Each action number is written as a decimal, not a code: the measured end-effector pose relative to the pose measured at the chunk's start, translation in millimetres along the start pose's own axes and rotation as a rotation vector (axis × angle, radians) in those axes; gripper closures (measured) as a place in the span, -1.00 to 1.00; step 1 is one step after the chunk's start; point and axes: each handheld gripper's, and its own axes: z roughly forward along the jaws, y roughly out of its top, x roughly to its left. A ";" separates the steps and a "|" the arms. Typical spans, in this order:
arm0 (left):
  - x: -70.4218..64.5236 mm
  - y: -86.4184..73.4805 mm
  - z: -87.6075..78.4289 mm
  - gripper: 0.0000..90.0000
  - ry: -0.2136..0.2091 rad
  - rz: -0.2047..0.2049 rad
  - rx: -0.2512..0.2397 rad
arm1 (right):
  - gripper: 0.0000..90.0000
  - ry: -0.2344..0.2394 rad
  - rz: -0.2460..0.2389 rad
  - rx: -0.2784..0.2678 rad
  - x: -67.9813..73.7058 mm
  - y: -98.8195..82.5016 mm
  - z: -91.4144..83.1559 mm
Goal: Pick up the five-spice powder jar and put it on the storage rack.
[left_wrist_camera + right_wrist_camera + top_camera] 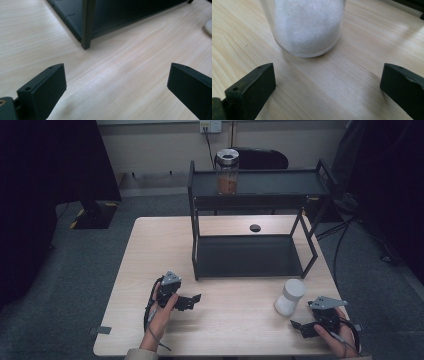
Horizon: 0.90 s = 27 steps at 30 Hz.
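Note:
A white-filled jar (290, 296) stands upright on the wooden table (230, 320) at the front right; in the right gripper view the jar (305, 25) sits just beyond the jaws. My right gripper (300, 326) is open, a little in front of the jar and apart from it, nothing between its jaws. My left gripper (194, 300) is open at the front left, pointing toward the black two-level shelf (250, 255), whose corner post (86, 25) rises ahead of it. A glass jar with brown contents (227, 171) stands on the shelf's top level.
A small black disc (255, 227) lies on the table behind the shelf. A dark chair (265, 157) stands beyond the table. A grey tab (102, 330) sticks out at the table's front left edge. Bare wood lies between the two grippers.

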 end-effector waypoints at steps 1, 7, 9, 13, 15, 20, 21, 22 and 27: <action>-0.4 -0.8 -0.1 -0.97 0.007 0.005 0.005 | -1.00 0.000 0.000 0.000 0.0 0.0 0.0; -3.3 -9.9 -0.4 -0.96 0.054 0.014 0.032 | -1.00 0.000 0.000 0.000 0.0 0.0 0.0; -4.9 -11.1 -0.5 -0.96 0.070 0.025 0.047 | -1.00 0.000 0.000 0.000 0.1 0.0 0.0; -5.7 -14.8 -0.8 -0.96 0.090 0.027 0.058 | -1.00 0.000 0.000 0.000 0.1 0.0 0.0; -5.8 -16.5 -0.5 -0.96 0.106 0.029 0.074 | -1.00 0.000 0.000 0.000 0.1 0.0 0.0; -8.5 -20.5 -0.4 -0.97 0.126 0.055 0.078 | -1.00 -0.001 0.001 0.000 0.1 0.1 0.0; -10.3 -19.7 0.1 -0.97 0.132 0.071 0.086 | -1.00 -0.001 0.001 0.000 0.2 0.1 0.0; -12.9 -18.6 1.0 -0.97 0.141 0.095 0.097 | -1.00 -0.001 -0.001 0.000 0.1 0.0 0.1; -16.1 -17.5 2.6 -1.00 0.149 0.115 0.108 | -1.00 -0.001 0.000 0.000 0.2 0.0 0.1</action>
